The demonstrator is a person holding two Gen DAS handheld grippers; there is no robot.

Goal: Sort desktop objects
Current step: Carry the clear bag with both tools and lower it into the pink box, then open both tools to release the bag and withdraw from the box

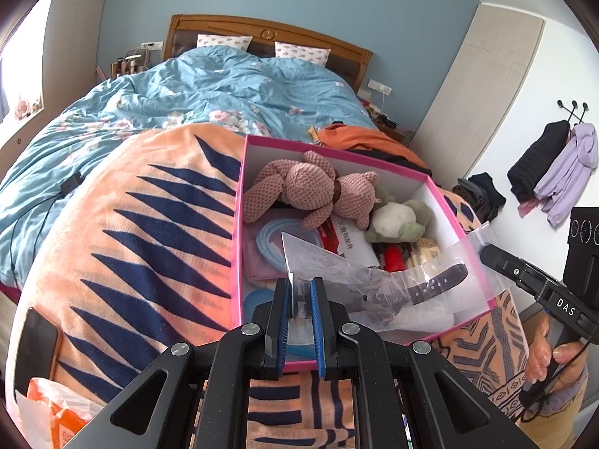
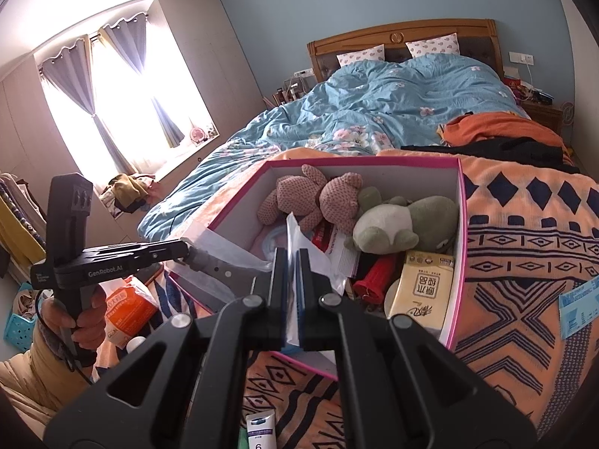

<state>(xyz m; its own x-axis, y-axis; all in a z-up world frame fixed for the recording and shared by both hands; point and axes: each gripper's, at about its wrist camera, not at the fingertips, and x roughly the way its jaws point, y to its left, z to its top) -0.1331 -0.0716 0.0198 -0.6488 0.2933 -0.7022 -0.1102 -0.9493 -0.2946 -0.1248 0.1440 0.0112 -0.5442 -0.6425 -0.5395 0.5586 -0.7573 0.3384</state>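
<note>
A clear plastic bag [image 1: 337,265] with a dark strap [image 1: 438,284] inside hangs over a pink-rimmed box [image 1: 239,202]. My left gripper [image 1: 299,288] is shut on one end of the bag. My right gripper [image 2: 290,258] is shut on the other end of the bag [image 2: 299,239], above the same box [image 2: 462,224]. The box holds a pink knitted bear [image 1: 310,187], a green plush toy [image 1: 397,220], a red item [image 2: 374,275], a yellow tissue pack [image 2: 423,284] and a blue ring [image 1: 269,243].
The box sits on an orange and navy blanket [image 1: 149,224] on a bed with a blue duvet [image 1: 209,89]. An orange packet [image 2: 127,307] and a white tube [image 2: 260,430] lie on the blanket. A black phone [image 1: 35,344] lies at the left.
</note>
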